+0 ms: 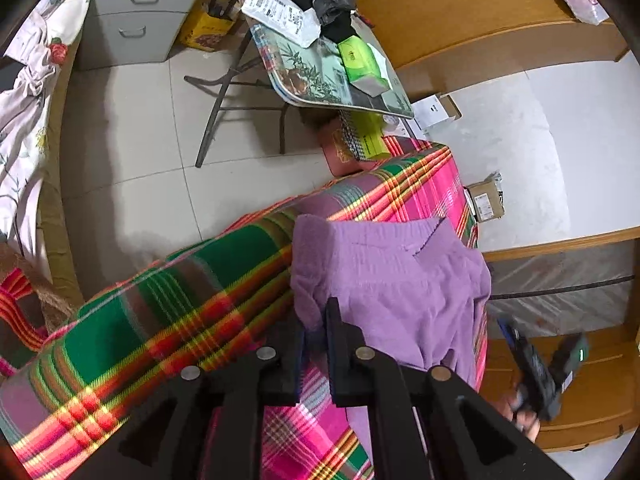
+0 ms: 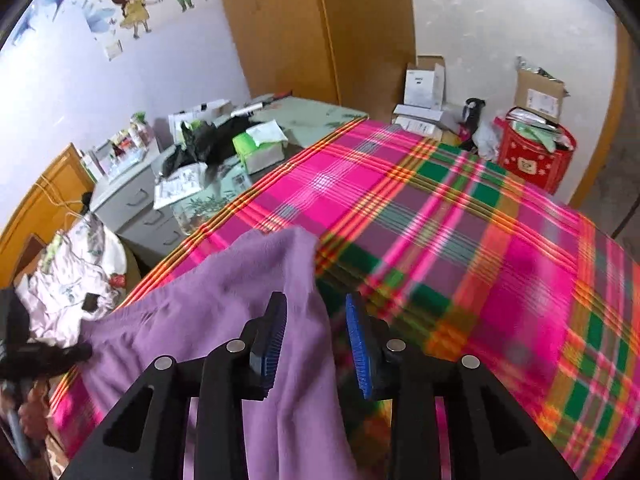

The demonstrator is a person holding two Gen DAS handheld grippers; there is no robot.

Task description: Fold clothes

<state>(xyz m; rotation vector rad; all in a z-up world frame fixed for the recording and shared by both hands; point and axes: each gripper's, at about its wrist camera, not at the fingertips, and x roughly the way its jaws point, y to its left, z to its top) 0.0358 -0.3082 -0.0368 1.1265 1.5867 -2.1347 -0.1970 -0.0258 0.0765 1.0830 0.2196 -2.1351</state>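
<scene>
Cloth, purple and soft, lies on the plaid-covered table, bunched near its edge. In the left wrist view the left gripper has its jaws nearly together with a fold of the cloth's near edge between them, so it appears to pinch the garment; the cloth spreads ahead and to the right of it, its long axis running away along the table.

In the right wrist view the right gripper is spread, blue pads apart, with cloth draped by the left finger and reaching away to the left. Nothing is clamped there. The left gripper is the nearer, being in contact.

Only the left view shows the garment's seam and far edge; only the right shows the bare plaid beyond, room for laying it flat.
</scene>
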